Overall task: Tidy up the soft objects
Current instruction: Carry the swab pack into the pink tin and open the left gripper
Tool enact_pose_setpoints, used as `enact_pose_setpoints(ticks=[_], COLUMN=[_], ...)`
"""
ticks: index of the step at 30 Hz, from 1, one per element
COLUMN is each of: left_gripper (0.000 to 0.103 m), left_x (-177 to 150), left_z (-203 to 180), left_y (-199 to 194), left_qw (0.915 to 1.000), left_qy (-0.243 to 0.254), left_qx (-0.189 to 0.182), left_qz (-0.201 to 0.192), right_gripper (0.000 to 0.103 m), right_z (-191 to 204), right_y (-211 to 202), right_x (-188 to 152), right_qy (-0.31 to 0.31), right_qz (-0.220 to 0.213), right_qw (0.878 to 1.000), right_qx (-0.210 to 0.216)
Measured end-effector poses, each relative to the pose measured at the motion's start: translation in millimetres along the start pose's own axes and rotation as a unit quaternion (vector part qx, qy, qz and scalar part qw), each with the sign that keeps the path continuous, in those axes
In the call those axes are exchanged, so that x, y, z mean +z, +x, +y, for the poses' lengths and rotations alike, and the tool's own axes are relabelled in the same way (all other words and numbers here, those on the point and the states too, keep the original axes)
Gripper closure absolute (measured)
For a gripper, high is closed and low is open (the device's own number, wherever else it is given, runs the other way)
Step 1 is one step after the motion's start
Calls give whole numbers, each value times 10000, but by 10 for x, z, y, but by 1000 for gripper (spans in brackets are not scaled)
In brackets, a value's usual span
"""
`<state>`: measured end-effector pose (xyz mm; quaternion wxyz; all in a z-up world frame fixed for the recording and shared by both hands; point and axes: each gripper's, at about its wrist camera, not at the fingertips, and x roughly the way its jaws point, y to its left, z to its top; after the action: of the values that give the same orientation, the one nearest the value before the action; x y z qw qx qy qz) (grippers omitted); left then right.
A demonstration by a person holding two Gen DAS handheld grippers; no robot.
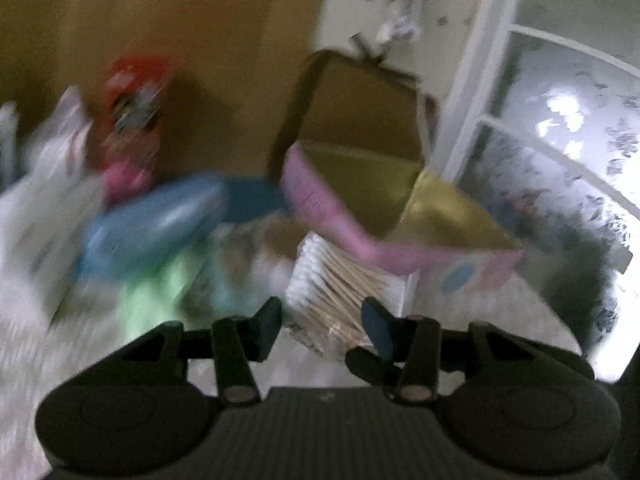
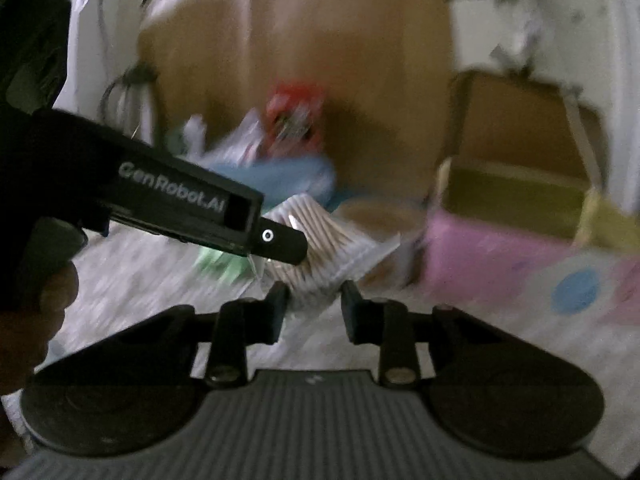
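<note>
Jaws of the left gripper (image 1: 324, 312) grasp a swab pack (image 1: 332, 280), held tilted above the surface. The right gripper (image 2: 314, 296) has the pack's lower end between its jaws; blur hides whether they press on it.

Behind everything stands a brown panel (image 1: 180, 20), closing off the far side. A white-framed glass door (image 1: 560, 140) bounds the right. The pale patterned surface (image 1: 460, 312) lies bare near the grippers and towards the door; its left and far parts are crowded.

A cardboard box (image 1: 360, 108) stands open against the wall. Just in front of it is a pink box (image 1: 320, 200), its flaps open and gold inside; what it holds cannot be told. Left of it lie a blue pouch (image 1: 160, 220), a green cloth (image 1: 152, 292), white bags (image 1: 52, 152) and a red packet (image 1: 136, 100) at the panel.

Only the right wrist view shows the left gripper from the side, its finger across the pack's top, and the hand (image 2: 56, 296) that holds it.
</note>
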<state>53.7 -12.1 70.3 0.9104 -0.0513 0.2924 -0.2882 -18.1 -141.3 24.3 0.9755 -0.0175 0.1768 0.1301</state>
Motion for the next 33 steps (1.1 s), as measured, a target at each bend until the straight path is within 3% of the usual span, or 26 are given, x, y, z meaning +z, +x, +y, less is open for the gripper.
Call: enact_pose_setpoints(ticks=[4,9,15,18,19,21,23,28,31,33], left_gripper=[58,57,53,42,34,32,32,32,29,29], left_x=[310,528,567,580,579,577,576,432,281,197], left_z=[-394,-799,-987,-1041,-1055,-1050,-1001,-628,-198,114], left_y=[440,1066,1520,1624,1645,1634,1539,938,493,187], left_qw=[9983,9977,9988,9990,9990,9991,9993,9995,9987,9963], left_qy=[450,437,280,329,349,351,323,147,-202,-461], left_qx=[-306,-525,-360,-150,-68,75,-9,-152,4,348], left_qz=[-230,-32,177,267,270,241,186,-235,-466,-644], right_gripper=[70,70,67,55,49,45,44,47,48,48], right_z=[-428,-1084,-1495,-1560,-1563,-1586,-1611,-1524,-1379,-1264], right_y=[-53,52,171,198,197,195,158,-17,-20,133], right_x=[148,215,107,83,68,65,56,51,170,339], right_qy=[183,604,901,870,863,882,969,1167,1160,1151], right_qz=[-439,-335,-277,-339,-371,-443,-494,-768,-844,-633], right_qw=[9969,9901,9840,9823,9815,9790,9769,9761,9823,9899], right_qx=[-633,-1221,-1512,-1623,-1667,-1785,-1841,-1665,-1205,-542])
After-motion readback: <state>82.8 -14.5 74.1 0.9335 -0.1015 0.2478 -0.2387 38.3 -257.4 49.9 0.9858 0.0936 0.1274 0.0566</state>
